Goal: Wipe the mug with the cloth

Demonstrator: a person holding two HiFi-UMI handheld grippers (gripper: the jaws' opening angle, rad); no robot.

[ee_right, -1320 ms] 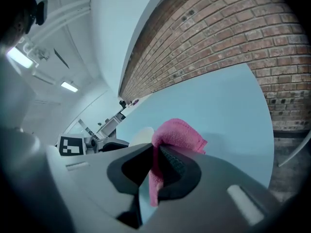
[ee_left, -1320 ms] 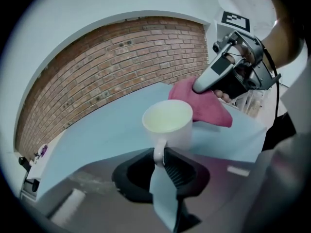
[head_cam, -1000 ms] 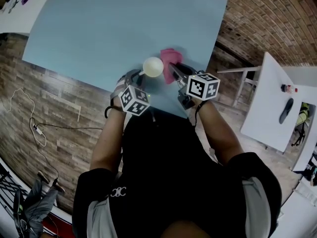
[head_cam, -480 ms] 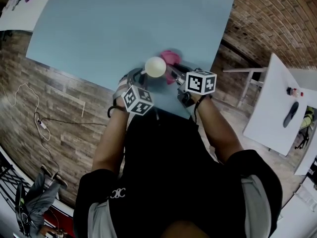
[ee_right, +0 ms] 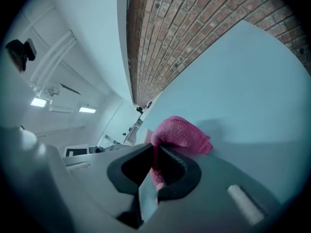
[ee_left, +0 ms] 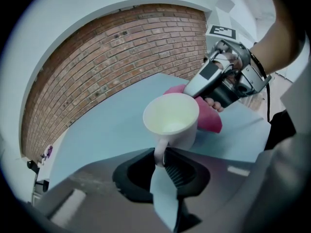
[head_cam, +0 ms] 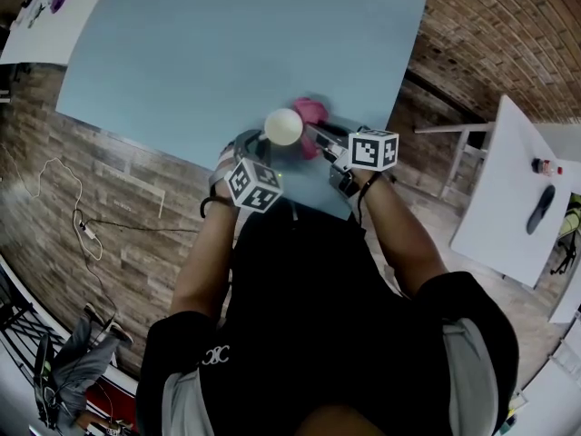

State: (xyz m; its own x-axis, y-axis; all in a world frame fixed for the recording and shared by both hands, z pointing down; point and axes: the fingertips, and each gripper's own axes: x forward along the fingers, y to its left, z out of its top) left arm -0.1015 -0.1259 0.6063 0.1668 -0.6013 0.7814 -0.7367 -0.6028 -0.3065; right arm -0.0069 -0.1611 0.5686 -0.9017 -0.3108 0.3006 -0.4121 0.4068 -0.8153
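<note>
Mug (ee_left: 171,120) looks stiff, fragile; left hand-held gripper (ee_left: 163,162) pinches its handle (ee_left: 157,148), right hand-held gripper (ee_right: 155,168) pinches the limp cloth (ee_right: 181,134).

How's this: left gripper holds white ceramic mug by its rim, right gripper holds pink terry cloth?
Not the rim: left gripper view shows the left gripper shut on the handle of the white ceramic mug. The right gripper holds the pink terry cloth, yes.

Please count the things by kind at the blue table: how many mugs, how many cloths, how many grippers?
Mugs: 1, the cream mug
Cloths: 1, the pink cloth
Grippers: 2, the left gripper and the right gripper
Total: 4
</note>
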